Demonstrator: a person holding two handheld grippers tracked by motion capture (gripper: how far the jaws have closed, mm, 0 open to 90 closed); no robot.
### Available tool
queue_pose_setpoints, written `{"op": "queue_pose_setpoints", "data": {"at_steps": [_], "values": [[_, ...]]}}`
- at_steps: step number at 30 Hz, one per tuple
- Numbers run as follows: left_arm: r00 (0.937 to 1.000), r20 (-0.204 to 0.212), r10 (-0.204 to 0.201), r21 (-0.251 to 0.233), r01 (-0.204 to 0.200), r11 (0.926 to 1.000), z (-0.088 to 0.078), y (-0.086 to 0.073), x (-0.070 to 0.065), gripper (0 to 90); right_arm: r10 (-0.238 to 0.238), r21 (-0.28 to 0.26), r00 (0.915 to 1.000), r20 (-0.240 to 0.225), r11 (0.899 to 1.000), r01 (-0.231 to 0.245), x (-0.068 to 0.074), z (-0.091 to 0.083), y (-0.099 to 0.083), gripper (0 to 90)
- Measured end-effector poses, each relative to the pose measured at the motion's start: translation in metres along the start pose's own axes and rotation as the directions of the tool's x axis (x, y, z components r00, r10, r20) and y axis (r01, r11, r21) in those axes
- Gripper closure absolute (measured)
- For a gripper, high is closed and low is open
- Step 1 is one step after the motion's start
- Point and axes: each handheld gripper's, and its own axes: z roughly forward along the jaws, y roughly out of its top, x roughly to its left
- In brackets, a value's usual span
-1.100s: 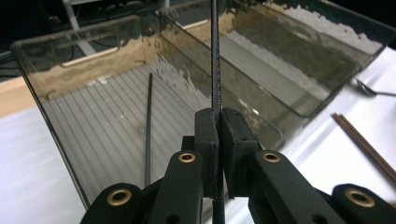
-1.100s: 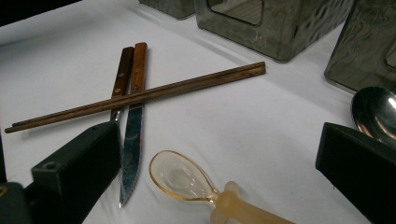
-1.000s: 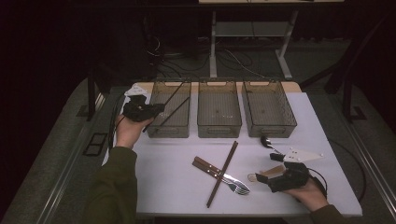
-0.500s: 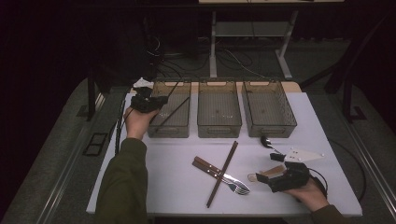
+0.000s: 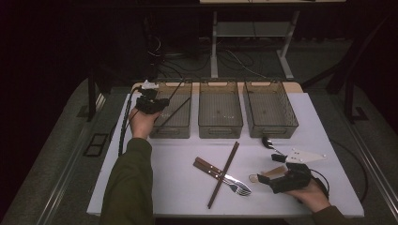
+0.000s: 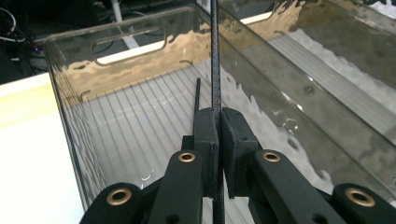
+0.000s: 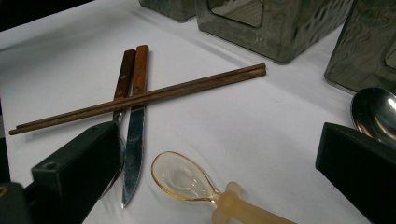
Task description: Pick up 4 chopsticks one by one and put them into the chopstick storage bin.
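Left gripper pinches a black chopstick slanting down into the left bin; right gripper spread, near brown chopsticks crossing a knife on the counter.

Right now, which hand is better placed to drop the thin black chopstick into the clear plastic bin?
The left. The left gripper is already shut on the thin black chopstick, held over the leftmost clear plastic bin. The right gripper rests open far away, near the translucent amber spoon.
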Motion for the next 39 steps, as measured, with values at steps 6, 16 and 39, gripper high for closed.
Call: {"op": "queue_pose_setpoints", "data": {"at_steps": [6,16,39], "values": [[0.9999,-0.002,-0.014,0.008,0.014,0.9999,0.003,-0.005,0.002,85.4,0.002,0.002,1.0,0.001,1.0,-0.002,0.0,0.0,0.0,0.3],[0.9992,-0.024,-0.031,0.035,0.032,0.9989,0.008,-0.012,0.003,81.9,0.0,0.004,1.0,0.0,1.0,0.0,0.0,0.0,0.0,0.3],[0.998,0.064,0.003,-0.012,-0.003,0.9999,-0.013,-0.006,-0.008,55.7,-0.002,0.006,1.0,0.002,1.0,0.002,0.0,0.001,0.0,0.2]]}}
